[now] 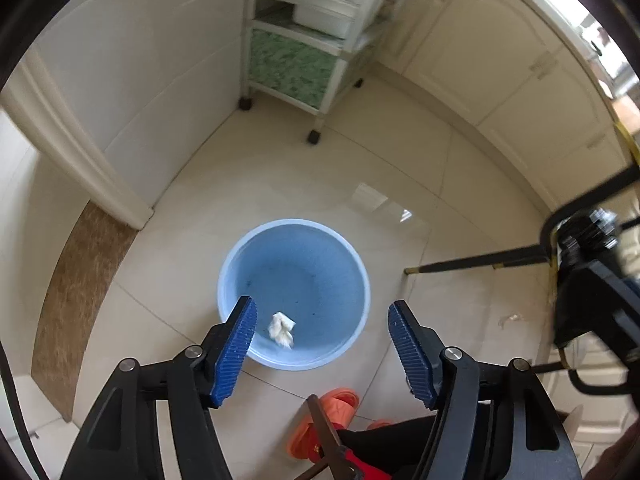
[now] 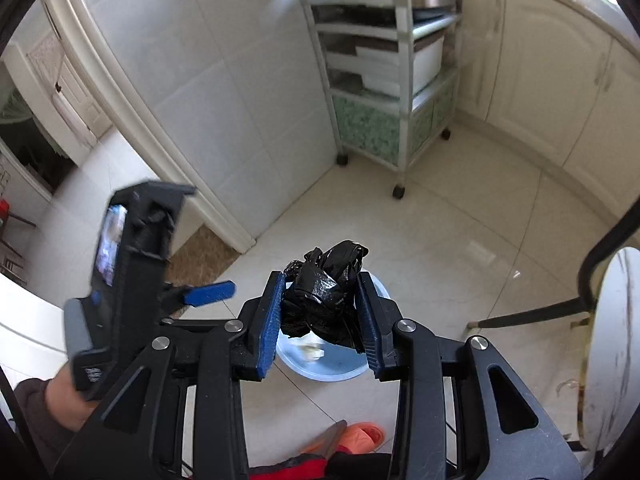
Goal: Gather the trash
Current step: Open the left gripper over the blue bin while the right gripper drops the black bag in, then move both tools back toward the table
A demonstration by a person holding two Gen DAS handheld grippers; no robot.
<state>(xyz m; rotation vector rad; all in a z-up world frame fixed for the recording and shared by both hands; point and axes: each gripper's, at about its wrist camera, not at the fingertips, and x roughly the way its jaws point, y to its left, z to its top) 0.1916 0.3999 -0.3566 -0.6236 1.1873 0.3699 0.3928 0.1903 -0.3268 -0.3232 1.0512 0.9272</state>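
A round light-blue bin (image 1: 256,248) stands on the tiled floor, seen from above in the left wrist view. A crumpled white tissue (image 1: 282,329) lies free inside it, near the front wall. My left gripper (image 1: 322,312) hangs over the bin's near rim with its blue pads wide apart and nothing between them. In the right wrist view my right gripper (image 2: 322,280) is shut on a crumpled black plastic bag (image 2: 324,292), held above the blue bin (image 2: 340,368). The left gripper's body (image 2: 132,260) shows at the left there, held by a hand.
A white wheeled shelf cart (image 1: 308,40) stands against the wall beyond the bin. Cream cabinets (image 1: 500,60) run along the right. A dark chair leg (image 1: 480,262) and a round white table edge (image 2: 616,340) are at the right. An orange slipper (image 1: 332,412) lies near my feet.
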